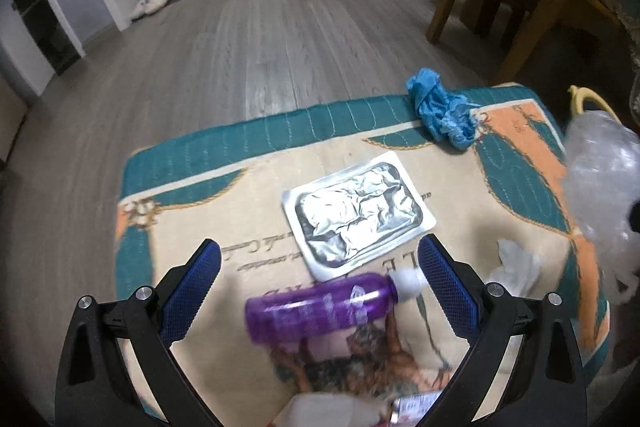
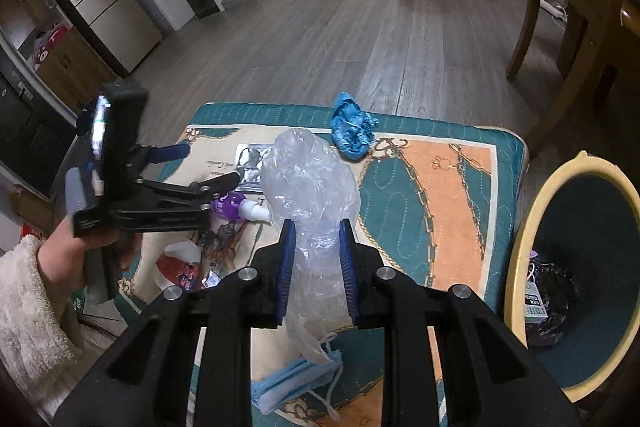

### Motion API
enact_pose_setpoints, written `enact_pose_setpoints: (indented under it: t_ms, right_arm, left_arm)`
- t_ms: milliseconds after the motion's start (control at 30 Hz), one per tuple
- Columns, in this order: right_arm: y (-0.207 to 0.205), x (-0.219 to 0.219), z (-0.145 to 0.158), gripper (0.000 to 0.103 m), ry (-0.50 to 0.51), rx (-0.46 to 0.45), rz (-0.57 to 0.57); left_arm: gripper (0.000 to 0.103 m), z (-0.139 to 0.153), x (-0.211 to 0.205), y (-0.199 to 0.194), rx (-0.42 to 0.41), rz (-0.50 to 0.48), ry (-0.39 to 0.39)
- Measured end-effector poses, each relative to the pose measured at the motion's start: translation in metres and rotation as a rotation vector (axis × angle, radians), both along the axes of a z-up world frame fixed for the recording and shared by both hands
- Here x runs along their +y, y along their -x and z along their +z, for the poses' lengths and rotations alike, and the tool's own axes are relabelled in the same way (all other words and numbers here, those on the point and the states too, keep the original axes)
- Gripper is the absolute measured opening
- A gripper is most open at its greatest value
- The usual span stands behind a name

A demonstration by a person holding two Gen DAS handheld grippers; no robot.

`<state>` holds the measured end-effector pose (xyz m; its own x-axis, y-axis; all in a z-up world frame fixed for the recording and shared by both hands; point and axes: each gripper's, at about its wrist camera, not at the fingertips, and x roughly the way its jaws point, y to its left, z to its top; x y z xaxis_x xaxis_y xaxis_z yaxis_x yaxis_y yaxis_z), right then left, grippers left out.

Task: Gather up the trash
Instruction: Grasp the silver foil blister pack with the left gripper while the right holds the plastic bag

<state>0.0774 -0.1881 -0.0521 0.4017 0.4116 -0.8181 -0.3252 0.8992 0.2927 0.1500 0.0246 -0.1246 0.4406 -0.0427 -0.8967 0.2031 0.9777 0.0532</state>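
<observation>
My left gripper (image 1: pixel 320 251) is open above a purple bottle (image 1: pixel 320 307) with a white cap that lies on its side between the fingers on the patterned mat (image 1: pixel 180 163). A silver foil pouch (image 1: pixel 356 211) lies just beyond it. My right gripper (image 2: pixel 318 231) is shut on a crumpled clear plastic bag (image 2: pixel 308 179) and holds it above the mat; the bag also shows in the left wrist view (image 1: pixel 604 179). A bin (image 2: pixel 576 267) with a yellow rim stands on the floor to the right, with trash inside. The left gripper (image 2: pixel 192 167) shows over the bottle (image 2: pixel 228 207).
A crumpled blue shoe cover (image 2: pixel 350 131) lies at the mat's far edge. A blue face mask (image 2: pixel 296 383), a red-and-white wrapper (image 2: pixel 180 267) and a white tissue (image 1: pixel 516 267) lie on the mat. Wooden chair legs (image 2: pixel 536 39) stand at the right.
</observation>
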Motion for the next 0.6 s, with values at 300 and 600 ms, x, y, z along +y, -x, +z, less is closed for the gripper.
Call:
enact_pose_setpoints:
  t_ms: [300, 600]
  right_arm:
    - [-0.004, -0.023, 0.001, 0.021, -0.011, -0.007, -0.047]
    - [-0.007, -0.039, -0.006, 0.021, -0.016, 0.009, -0.075]
  left_arm:
    - [0.098, -0.025, -0.028, -0.023, 0.055, 0.041, 0.058]
    - [0.099, -0.045, -0.051, -0.039, 0.076, 0.148, -0.071]
